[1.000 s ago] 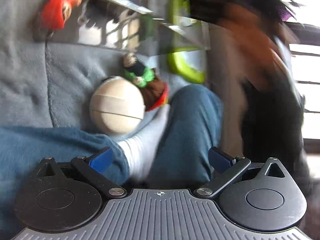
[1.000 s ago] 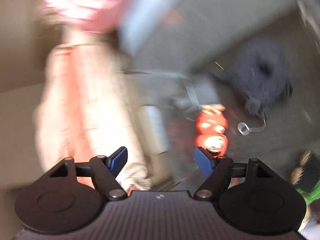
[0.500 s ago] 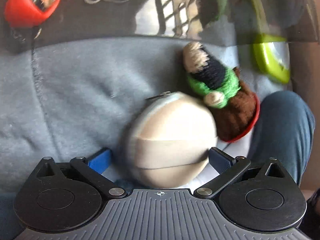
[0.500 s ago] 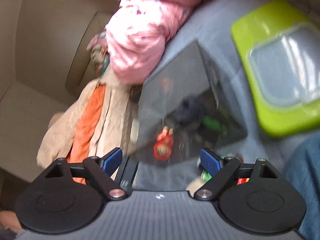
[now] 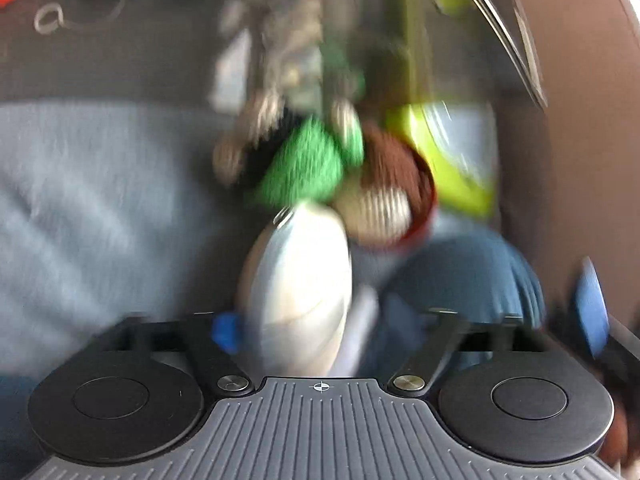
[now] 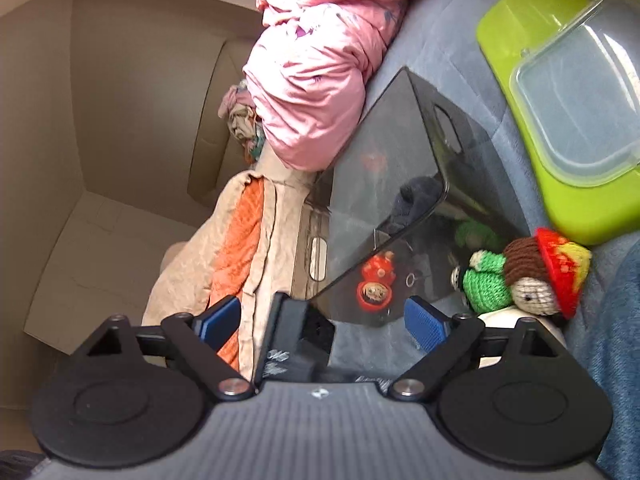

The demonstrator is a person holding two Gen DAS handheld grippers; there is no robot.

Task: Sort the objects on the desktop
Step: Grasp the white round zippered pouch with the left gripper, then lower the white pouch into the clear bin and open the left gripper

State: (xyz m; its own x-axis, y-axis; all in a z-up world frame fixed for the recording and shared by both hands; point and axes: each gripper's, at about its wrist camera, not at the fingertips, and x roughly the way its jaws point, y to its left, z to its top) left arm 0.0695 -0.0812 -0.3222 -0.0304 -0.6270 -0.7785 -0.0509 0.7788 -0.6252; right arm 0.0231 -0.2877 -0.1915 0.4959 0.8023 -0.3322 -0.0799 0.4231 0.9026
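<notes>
A white ball (image 5: 300, 288) lies on the blue-grey blanket (image 5: 100, 200) between the fingers of my left gripper (image 5: 312, 326), whose jaws are closing. The left pad touches the ball. The right pad looks apart from it, though the view is blurred. A knitted doll (image 5: 312, 164) (image 6: 520, 276) with green body, brown hair and red hat lies just beyond the ball. My right gripper (image 6: 322, 320) hangs with its jaws opening and nothing held. Past it, a small red doll (image 6: 374, 284) stands on a dark glossy board (image 6: 384, 184).
A lime-green box with a clear lid (image 6: 560, 100) (image 5: 460, 160) lies at the right. Pink bedding (image 6: 320, 60) and an orange-beige cloth (image 6: 240, 248) border the board. A person's jeans leg (image 5: 460, 280) is beside the ball. A black block (image 6: 296, 332) sits close under the right gripper.
The left gripper has dropped closer and its jaws have narrowed; the ball between its fingers now looks narrower. The right gripper swung round to face the dark board, jaws wider.
</notes>
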